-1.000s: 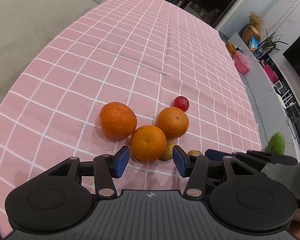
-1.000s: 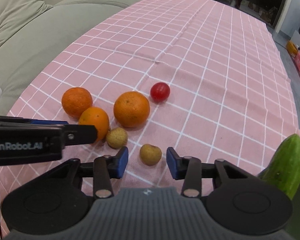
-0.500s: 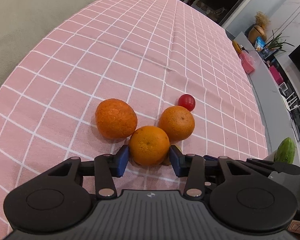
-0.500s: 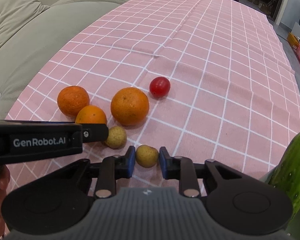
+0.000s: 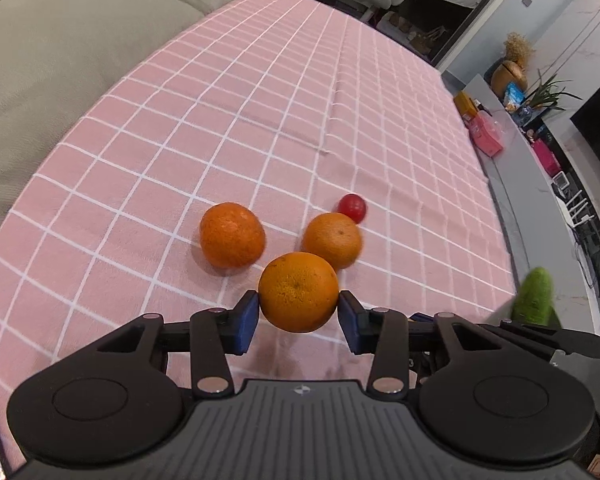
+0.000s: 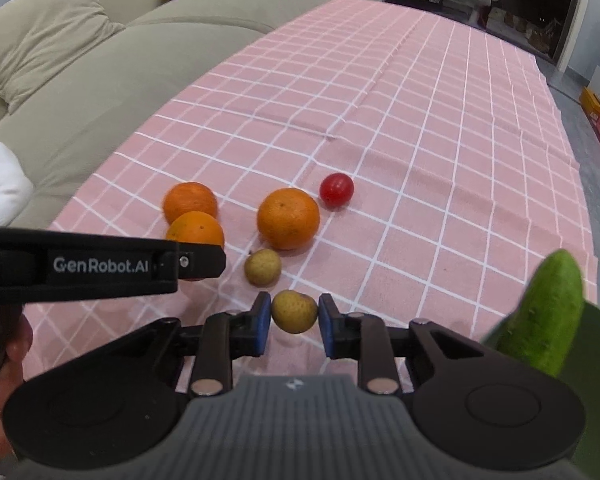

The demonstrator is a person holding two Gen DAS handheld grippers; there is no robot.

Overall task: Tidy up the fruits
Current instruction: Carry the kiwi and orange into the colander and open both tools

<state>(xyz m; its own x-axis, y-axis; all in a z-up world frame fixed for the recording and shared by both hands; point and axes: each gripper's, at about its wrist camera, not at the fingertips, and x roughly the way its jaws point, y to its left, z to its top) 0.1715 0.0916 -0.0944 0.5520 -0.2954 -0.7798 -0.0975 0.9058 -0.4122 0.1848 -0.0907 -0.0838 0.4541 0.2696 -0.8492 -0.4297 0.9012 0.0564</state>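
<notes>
My left gripper is shut on an orange and holds it just above the pink checked cloth. Two more oranges and a red cherry tomato lie beyond it. My right gripper is shut on a small tan fruit. A second small tan fruit lies on the cloth just beyond. The oranges and tomato also show in the right wrist view, where the left gripper's arm crosses from the left.
A green cucumber stands up at the right edge, also in the left wrist view. A beige sofa borders the cloth on the left. The cloth's right edge drops off to the floor.
Both grippers have closed on their fruit: the left on the nearest orange, the right on the small tan fruit. Both fruits now sit lifted slightly off the cloth.
</notes>
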